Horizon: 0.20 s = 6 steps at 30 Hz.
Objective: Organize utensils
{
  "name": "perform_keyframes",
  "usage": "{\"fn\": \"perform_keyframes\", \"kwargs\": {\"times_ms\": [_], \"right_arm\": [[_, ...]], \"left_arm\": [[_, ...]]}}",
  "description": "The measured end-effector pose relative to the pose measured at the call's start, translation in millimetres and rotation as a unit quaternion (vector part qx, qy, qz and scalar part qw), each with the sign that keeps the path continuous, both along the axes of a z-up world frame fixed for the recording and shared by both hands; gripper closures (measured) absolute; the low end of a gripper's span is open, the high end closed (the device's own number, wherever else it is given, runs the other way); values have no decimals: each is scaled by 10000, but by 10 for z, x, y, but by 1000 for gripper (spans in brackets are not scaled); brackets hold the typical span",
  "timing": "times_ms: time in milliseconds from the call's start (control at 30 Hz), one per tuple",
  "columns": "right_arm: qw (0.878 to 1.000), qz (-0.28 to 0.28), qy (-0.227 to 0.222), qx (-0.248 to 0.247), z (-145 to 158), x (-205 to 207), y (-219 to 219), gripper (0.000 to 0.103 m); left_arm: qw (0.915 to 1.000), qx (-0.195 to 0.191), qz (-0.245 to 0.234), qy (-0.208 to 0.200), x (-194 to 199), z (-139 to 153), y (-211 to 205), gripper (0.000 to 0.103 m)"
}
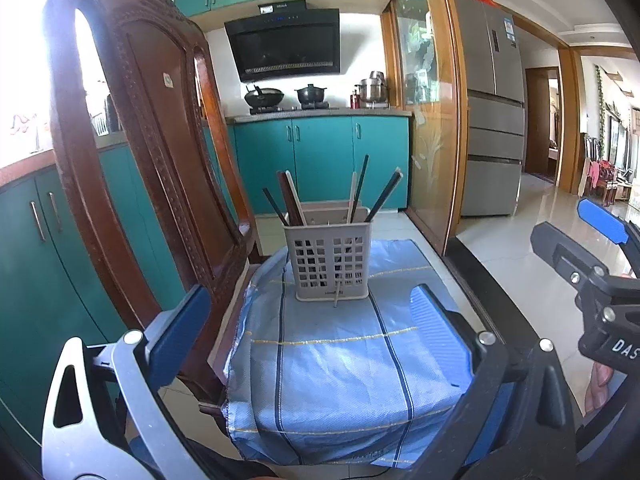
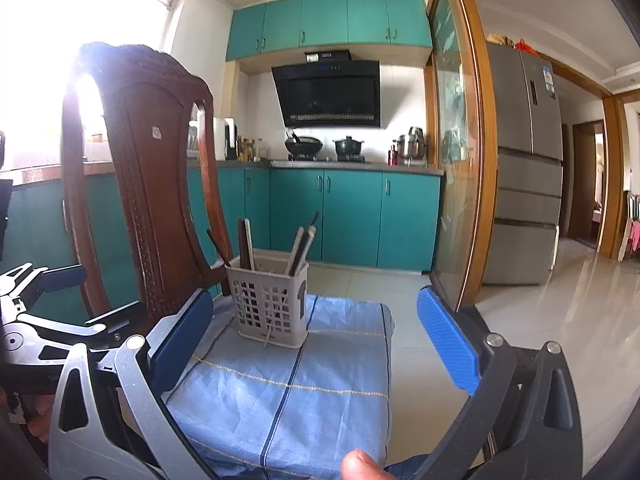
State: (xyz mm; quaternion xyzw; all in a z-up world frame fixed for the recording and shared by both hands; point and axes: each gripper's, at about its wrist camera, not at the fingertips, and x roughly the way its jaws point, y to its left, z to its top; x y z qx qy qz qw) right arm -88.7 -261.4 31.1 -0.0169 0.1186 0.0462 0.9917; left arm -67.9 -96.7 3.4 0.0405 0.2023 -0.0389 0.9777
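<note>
Kitchen, blue cloth (image 1: 320,360) over chair seat | utensil basket (image 1: 331,258) upright on cloth's far part, chopsticks (image 1: 362,190) standing in it, one thin stick (image 1: 338,294) poking through its front base | left gripper (image 1: 308,332) wide open, empty | right gripper (image 2: 316,340) wide open, empty | judged nearly done: only that stray stick left.

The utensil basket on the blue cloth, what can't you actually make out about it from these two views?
- Utensil basket, both views: the chopsticks' lower ends sit behind its lattice wall, so the count is unsure.
- Basket's embossed front label: too small to read.
- Chair seat, both views: the blue cloth covers it.
- Upper left, both views: window glare washes out detail.
</note>
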Motion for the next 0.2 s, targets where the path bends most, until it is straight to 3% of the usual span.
{"fn": "perform_keyframes", "kwargs": {"times_ms": [100, 200], "right_arm": [[9990, -63, 423, 150, -174, 265, -57, 3], [9922, -48, 1176, 413, -469, 680, -113, 3]], "left_arm": [[9997, -36, -6, 227, 114, -77, 5, 3], [9982, -50, 70, 593, 284, -190, 5, 4]]}}
